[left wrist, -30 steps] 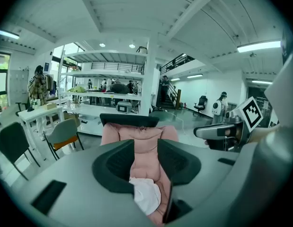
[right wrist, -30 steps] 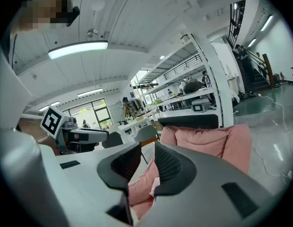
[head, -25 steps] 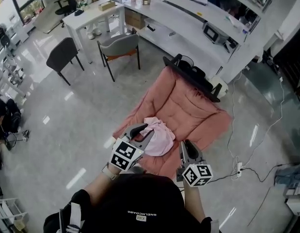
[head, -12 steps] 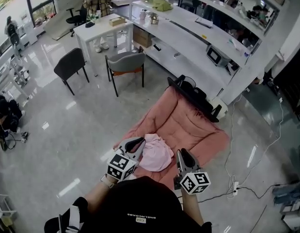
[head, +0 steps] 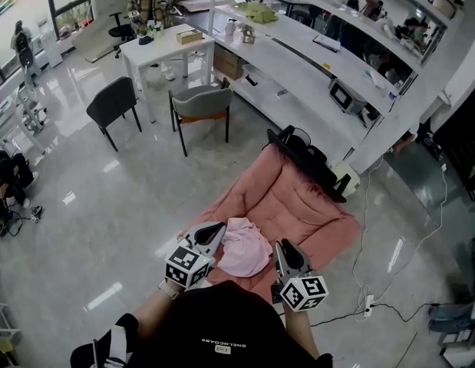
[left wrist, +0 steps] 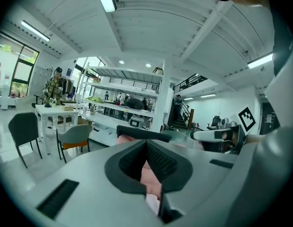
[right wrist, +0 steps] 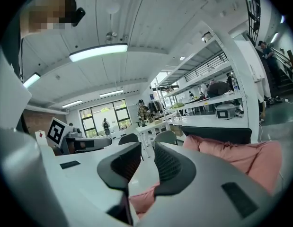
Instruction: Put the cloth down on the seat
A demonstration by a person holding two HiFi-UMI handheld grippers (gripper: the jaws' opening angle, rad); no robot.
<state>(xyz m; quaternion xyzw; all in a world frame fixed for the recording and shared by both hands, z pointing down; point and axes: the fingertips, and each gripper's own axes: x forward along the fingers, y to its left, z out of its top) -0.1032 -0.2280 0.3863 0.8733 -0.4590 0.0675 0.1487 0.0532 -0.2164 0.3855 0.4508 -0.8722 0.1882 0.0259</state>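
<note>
the left tool [head: 212, 231], spread over the pink cloth [head: 243, 248] a second ago, is now pressed together at the cloth's edge. the cloth lies bunched near the front edge of the pink seat [head: 298, 205]. the right tool [head: 282, 249] stays spread and empty, just beside it.

Both arms reach forward and down, bare at the wrists. The left grey two-jaw tool [head: 213, 229] points ahead, its dark ribbed jaws closed together at the tips. The right grey two-jaw tool [head: 281, 247] is held beside it, jaws parted by a narrow gap.
</note>
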